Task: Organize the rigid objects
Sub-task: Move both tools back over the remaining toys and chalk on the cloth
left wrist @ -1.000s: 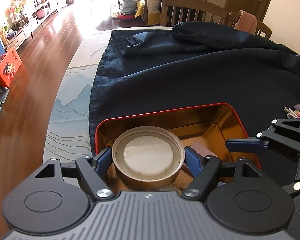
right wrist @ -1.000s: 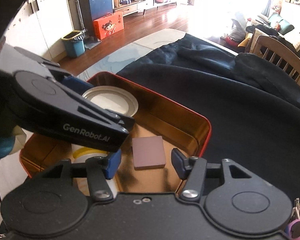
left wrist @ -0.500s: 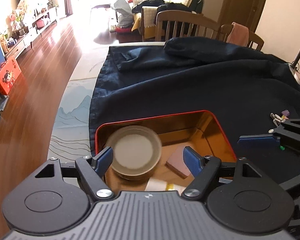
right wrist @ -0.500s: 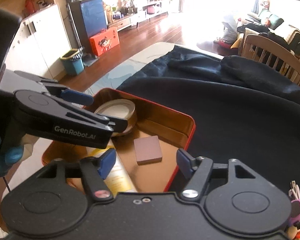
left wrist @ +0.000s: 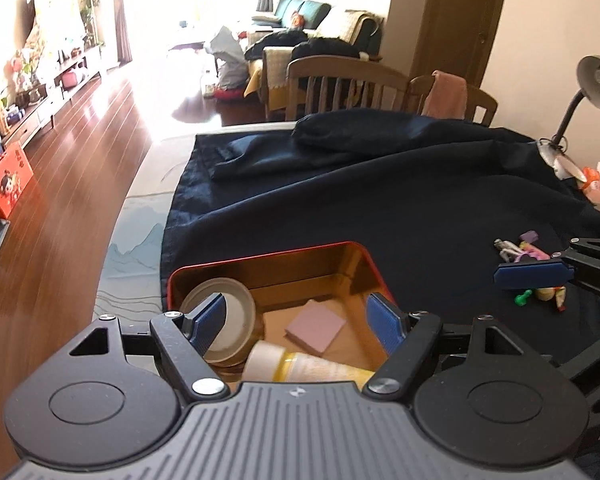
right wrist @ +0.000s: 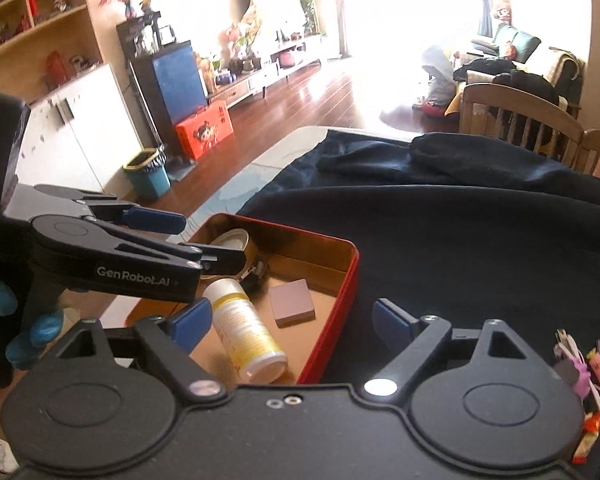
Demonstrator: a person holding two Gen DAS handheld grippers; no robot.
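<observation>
Both grippers now hang above the tin [left wrist: 356, 249] with nothing between their jaws; a second ago the left gripper [left wrist: 296, 322] was down around the round lid [left wrist: 220, 320] and the right gripper [right wrist: 288, 320] sat low over the pad [right wrist: 291, 303]; since then both views have pulled back and up, so the tin looks smaller and more of the dark cloth [left wrist: 380, 200] shows. The left jaws are spread as wide as they were, and the lid lies free in the tin's far left corner, tilted against the wall; the right jaws have just been opening and now stand wide, empty, with the pad flat on the tin floor between bottle [right wrist: 246, 330] and red rim. The bottle lies on its side in the tin, cap toward the lid, touching or nearly touching it.

My reading: three rigid things are placed and released, so this step is done; what remains is the small clutter [left wrist: 520, 248] on the cloth to the right of the tin, near the right gripper; that hand looks best placed to fetch it next. The tilted lid may slip flat if the tin is knocked.
</observation>
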